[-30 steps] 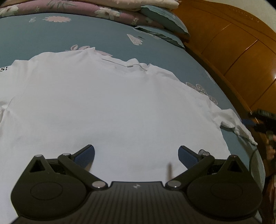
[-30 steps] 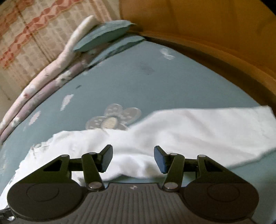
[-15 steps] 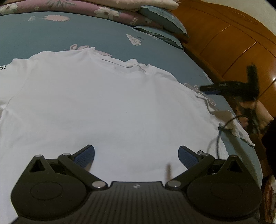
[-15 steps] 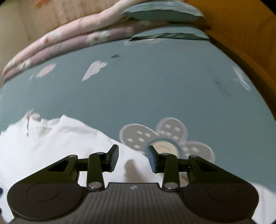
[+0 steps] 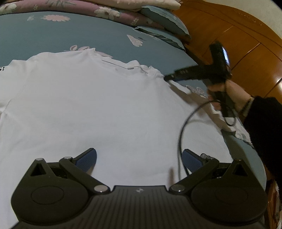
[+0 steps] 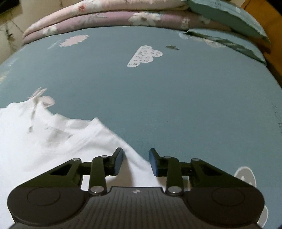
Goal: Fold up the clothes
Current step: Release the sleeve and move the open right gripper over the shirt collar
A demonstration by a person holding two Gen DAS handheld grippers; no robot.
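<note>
A white T-shirt (image 5: 98, 105) lies spread flat on the blue bed sheet (image 5: 52, 35), collar toward the pillows. My left gripper (image 5: 139, 158) is open, low over the shirt's lower body. My right gripper (image 6: 134, 161) is open, its fingers either side of the shirt's shoulder edge (image 6: 105, 141) next to the collar. It also shows in the left wrist view (image 5: 193, 74), held by a hand at the shirt's right shoulder. The right sleeve (image 5: 229, 123) lies partly hidden behind that hand.
Folded floral quilts (image 6: 123, 15) and blue pillows (image 6: 229, 14) are stacked at the head of the bed. A wooden headboard (image 5: 246, 44) runs along the right side. A black cable (image 5: 181, 133) hangs from the right gripper across the shirt.
My right gripper swung left from the sleeve to the shoulder by the collar and narrowed somewhat. My left gripper stayed in place, still open.
</note>
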